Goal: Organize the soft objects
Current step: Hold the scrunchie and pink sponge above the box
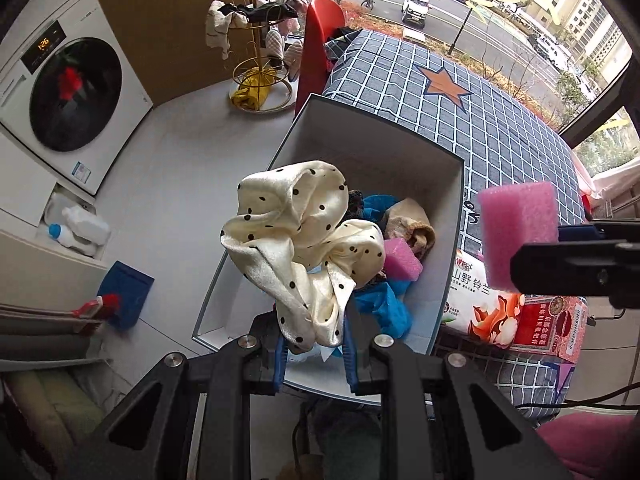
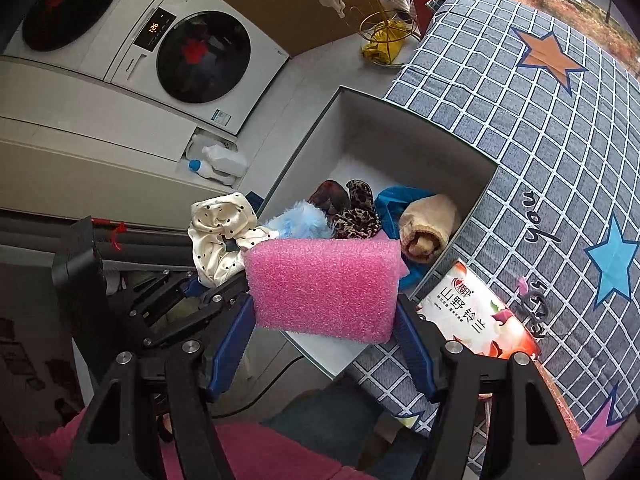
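My left gripper (image 1: 314,350) is shut on a cream polka-dot scrunchie (image 1: 304,240), held above the near end of a grey open box (image 1: 454,208). The box holds blue cloth, a beige rolled sock (image 2: 430,230), leopard scrunchies (image 2: 356,212), a pale blue fluffy piece and a small pink sponge (image 1: 400,260). My right gripper (image 2: 324,316) is shut on a large pink sponge (image 2: 324,284), its blue pads pressing both ends, just over the box's near edge. In the left wrist view that pink sponge (image 1: 518,232) hangs right of the box; the scrunchie (image 2: 220,232) shows left of the sponge in the right view.
The box rests against a grey checked quilt with stars (image 1: 500,128). A floral packet (image 2: 476,316) lies beside the box. Two white washing machines (image 2: 192,60), detergent bottles (image 2: 220,164), a gold wire rack with clothes (image 1: 260,60) and a red chair (image 1: 320,40) stand around the floor.
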Available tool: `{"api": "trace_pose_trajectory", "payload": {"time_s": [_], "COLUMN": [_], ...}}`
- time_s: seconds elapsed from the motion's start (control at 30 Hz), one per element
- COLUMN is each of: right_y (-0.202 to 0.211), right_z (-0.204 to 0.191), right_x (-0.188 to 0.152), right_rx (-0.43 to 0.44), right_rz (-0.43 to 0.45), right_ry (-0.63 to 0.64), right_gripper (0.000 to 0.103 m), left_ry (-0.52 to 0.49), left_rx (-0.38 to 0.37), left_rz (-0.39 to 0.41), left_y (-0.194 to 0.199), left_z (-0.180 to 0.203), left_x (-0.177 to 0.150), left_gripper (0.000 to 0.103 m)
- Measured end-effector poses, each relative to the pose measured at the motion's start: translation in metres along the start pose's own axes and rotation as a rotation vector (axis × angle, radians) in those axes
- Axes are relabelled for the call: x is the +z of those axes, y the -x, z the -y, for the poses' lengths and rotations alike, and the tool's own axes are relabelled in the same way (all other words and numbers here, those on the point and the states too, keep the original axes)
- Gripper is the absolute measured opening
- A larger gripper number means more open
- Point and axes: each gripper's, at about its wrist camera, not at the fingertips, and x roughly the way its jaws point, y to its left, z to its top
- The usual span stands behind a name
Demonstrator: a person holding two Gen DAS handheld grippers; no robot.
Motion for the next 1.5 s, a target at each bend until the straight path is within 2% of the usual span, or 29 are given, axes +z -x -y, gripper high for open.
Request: {"api": "trace_pose_trajectory", "payload": {"time_s": [0.43,0.77,1.13,1.5], "right_y": [-0.013,-0.012,-0.013,-0.013], "right_z": [-0.006,0.000,0.013,0.021], "right_x": [-0.002,0.000,0.004,0.006], "right_rx": [0.007,-0.006,-0.104,-0.164], "right_rz": [-0.033,-0.026,-0.005,-0.002], "right_ry": [0.014,0.001,0.016,0.027], "right_gripper": [0.070,0.070,0.070,0.070], "left_ry": [0.015,-0.010,-0.062,-0.092], "left_rx": [0.021,0.024,0.013,0.002], "left_rz": [-0.003,-0.019,-0.030,-0.037], "left_y": [0.003,-0.003,-0.015,-0.025], "left_z": [-0.005,0.001,0.015,0.025], "left_x": [-0.007,-0.004,0.006,0.014], "left_gripper": [0.024,0.024,0.025,0.025]}}
